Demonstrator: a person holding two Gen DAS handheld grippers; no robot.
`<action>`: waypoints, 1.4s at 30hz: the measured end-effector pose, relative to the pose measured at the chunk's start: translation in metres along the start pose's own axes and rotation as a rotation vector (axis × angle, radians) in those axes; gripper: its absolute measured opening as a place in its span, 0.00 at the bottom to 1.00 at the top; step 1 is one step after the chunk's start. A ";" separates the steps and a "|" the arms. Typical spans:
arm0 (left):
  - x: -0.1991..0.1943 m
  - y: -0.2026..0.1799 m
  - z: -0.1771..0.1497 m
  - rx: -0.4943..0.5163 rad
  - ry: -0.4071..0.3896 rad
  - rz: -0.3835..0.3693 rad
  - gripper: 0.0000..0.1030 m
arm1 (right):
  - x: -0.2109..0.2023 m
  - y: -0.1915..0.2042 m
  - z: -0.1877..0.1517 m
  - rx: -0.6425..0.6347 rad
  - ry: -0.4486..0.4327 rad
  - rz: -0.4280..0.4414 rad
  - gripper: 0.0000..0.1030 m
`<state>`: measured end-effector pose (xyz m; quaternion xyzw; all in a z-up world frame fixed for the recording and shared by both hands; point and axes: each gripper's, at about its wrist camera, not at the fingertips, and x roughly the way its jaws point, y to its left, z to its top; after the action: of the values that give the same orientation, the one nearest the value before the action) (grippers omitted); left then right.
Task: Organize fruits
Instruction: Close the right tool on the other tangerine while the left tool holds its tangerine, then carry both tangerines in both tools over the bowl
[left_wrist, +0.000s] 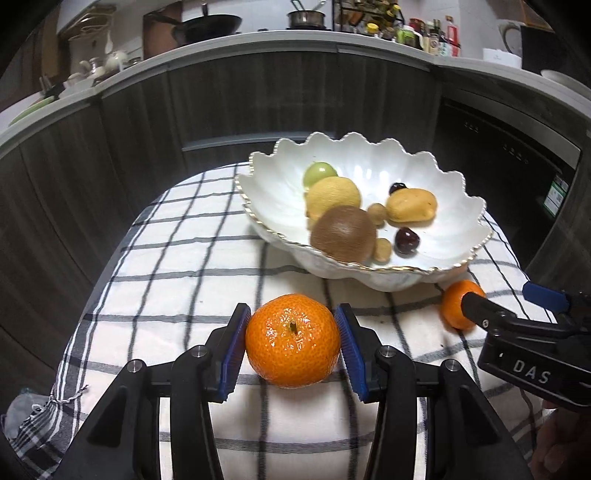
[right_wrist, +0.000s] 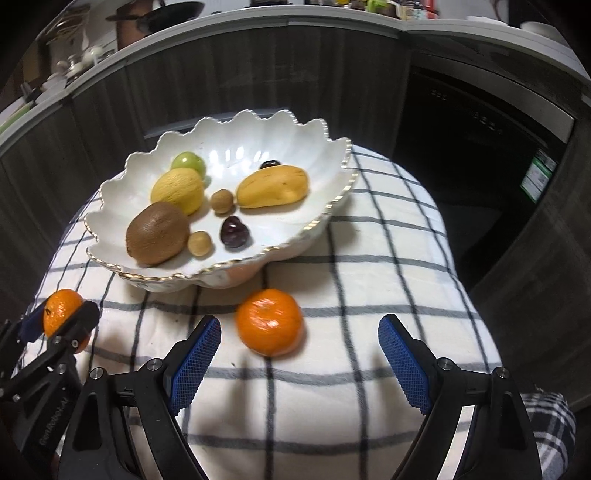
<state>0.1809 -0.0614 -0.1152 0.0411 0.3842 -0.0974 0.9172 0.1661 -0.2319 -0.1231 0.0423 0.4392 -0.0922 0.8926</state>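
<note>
A white scalloped bowl (left_wrist: 458, 225) (right_wrist: 325, 173) on a checked cloth holds a kiwi (right_wrist: 157, 232), a lemon (right_wrist: 179, 190), a green fruit, a yellow fruit (right_wrist: 273, 186), cherries and small brown fruits. My left gripper (left_wrist: 293, 341) is shut on a tangerine (left_wrist: 293, 339) just above or on the cloth; the same tangerine shows at the left in the right wrist view (right_wrist: 61, 310). My right gripper (right_wrist: 299, 354) is open, its pads either side of and just behind a second tangerine (right_wrist: 269, 321) lying on the cloth, seen too in the left wrist view (left_wrist: 456, 301).
The checked cloth (right_wrist: 369, 369) covers a small rounded table whose edges fall away on all sides. Dark cabinets and a dishwasher front (right_wrist: 480, 166) stand behind. A worktop with pans and bottles (left_wrist: 295, 22) runs along the back.
</note>
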 end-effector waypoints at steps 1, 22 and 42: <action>0.000 0.002 0.000 -0.004 -0.002 0.003 0.45 | 0.003 0.002 0.001 -0.003 0.002 0.006 0.85; 0.001 0.010 0.001 -0.022 -0.012 0.006 0.45 | 0.036 0.012 -0.007 -0.047 0.068 0.020 0.45; -0.028 -0.005 0.016 0.001 -0.069 -0.032 0.45 | -0.025 0.005 0.001 -0.025 -0.017 0.074 0.45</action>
<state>0.1717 -0.0642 -0.0840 0.0322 0.3527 -0.1136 0.9283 0.1532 -0.2238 -0.1021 0.0466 0.4310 -0.0540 0.8995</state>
